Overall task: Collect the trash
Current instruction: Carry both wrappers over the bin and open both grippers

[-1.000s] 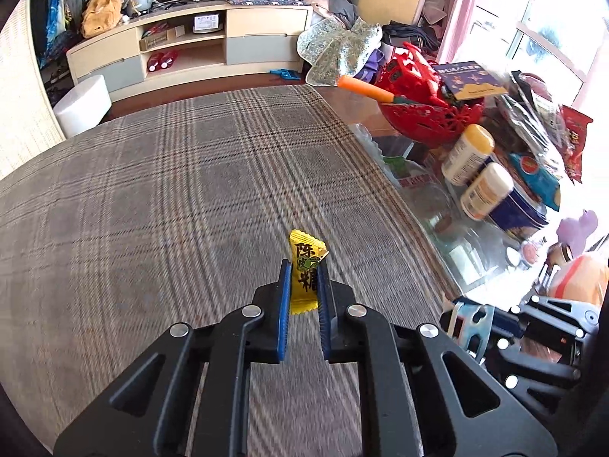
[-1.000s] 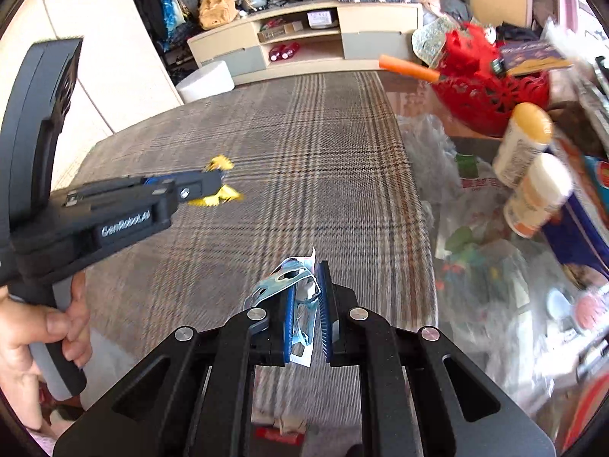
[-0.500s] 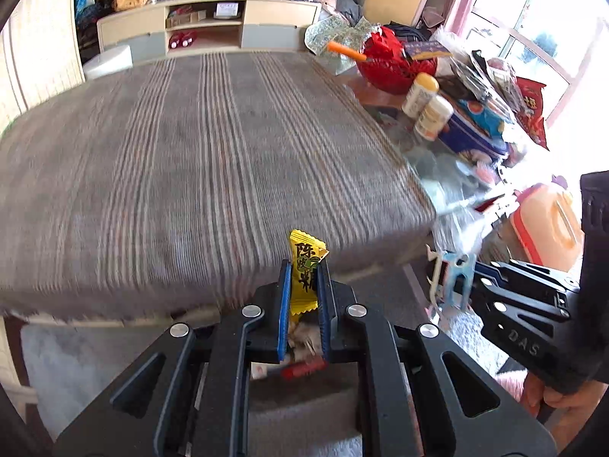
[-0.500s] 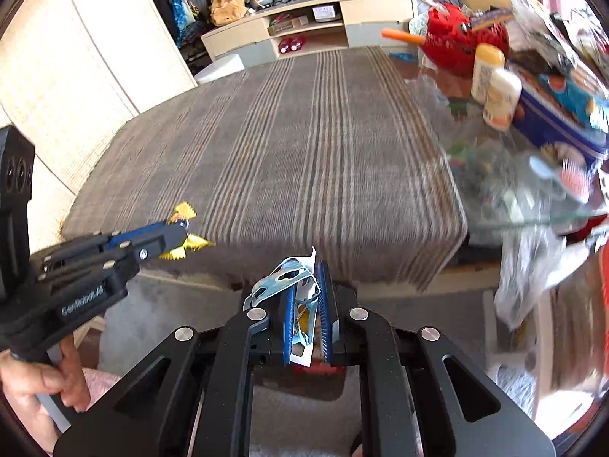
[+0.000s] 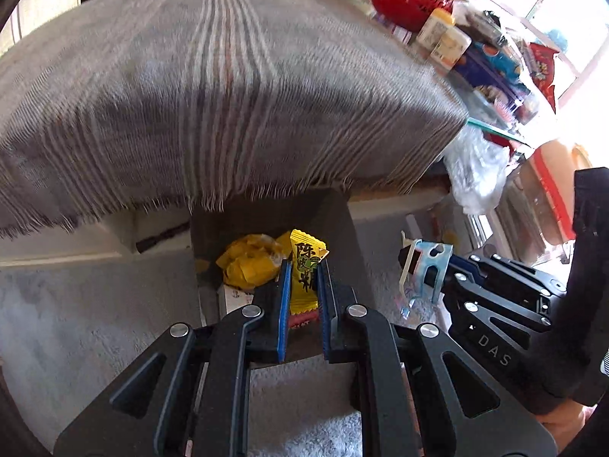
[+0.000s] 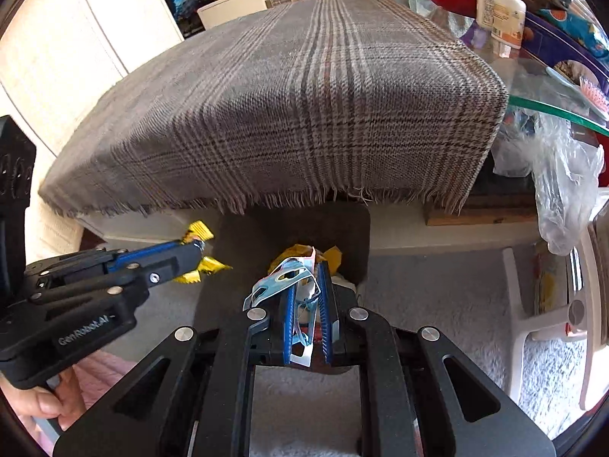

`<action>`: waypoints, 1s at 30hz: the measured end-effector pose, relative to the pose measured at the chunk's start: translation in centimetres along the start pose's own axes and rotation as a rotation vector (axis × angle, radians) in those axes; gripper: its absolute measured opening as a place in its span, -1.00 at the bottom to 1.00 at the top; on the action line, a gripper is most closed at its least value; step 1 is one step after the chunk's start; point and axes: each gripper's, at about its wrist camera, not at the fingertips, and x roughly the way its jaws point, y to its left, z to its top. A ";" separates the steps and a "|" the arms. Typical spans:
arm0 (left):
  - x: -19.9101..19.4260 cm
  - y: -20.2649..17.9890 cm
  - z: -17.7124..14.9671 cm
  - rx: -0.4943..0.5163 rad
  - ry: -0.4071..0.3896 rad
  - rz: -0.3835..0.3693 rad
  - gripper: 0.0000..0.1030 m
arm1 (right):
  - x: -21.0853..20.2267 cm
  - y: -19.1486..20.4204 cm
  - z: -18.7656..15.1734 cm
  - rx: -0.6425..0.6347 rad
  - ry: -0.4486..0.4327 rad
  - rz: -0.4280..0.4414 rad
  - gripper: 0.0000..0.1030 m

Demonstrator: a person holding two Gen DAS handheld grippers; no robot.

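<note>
The left gripper (image 5: 302, 285) is clamped almost closed on a yellow candy wrapper (image 5: 304, 266) that stands upright between its blue pads. The right gripper (image 6: 306, 297) is likewise pinched nearly closed on a light-blue and white wrapper (image 6: 289, 278). Both hang directly over a dark bin (image 5: 342, 228) on the carpet, just below the fringe of the plaid cloth (image 6: 304, 95). The bin holds crumpled yellow wrappers (image 5: 247, 262) at 10 o'clock of the left fingers, plus white and red scraps beneath. From the right wrist view the left gripper enters at 9 o'clock. A second ago both grippers were above the cloth-covered table; now they are lower, past its near edge, with grips unchanged.
</note>
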 end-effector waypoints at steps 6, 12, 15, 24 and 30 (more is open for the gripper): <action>3.1 1.3 -0.7 -0.017 0.039 -0.005 -0.77 | 3.3 -0.4 -0.8 0.004 0.074 -0.021 -0.75; 3.8 1.4 -0.6 0.000 0.043 0.002 -0.77 | 6.1 -1.9 -1.7 0.108 0.177 0.030 -0.74; 4.1 1.5 -0.4 -0.009 0.051 -0.008 -0.77 | 6.2 -1.7 -1.5 0.102 0.172 0.036 -0.73; 3.9 1.9 -0.2 -0.021 0.055 0.002 -0.50 | 6.1 -1.8 -1.4 0.090 0.168 0.014 -0.42; 3.1 2.4 -0.2 -0.031 0.036 -0.006 -0.18 | 5.4 -1.8 -1.6 0.061 0.151 -0.022 -0.01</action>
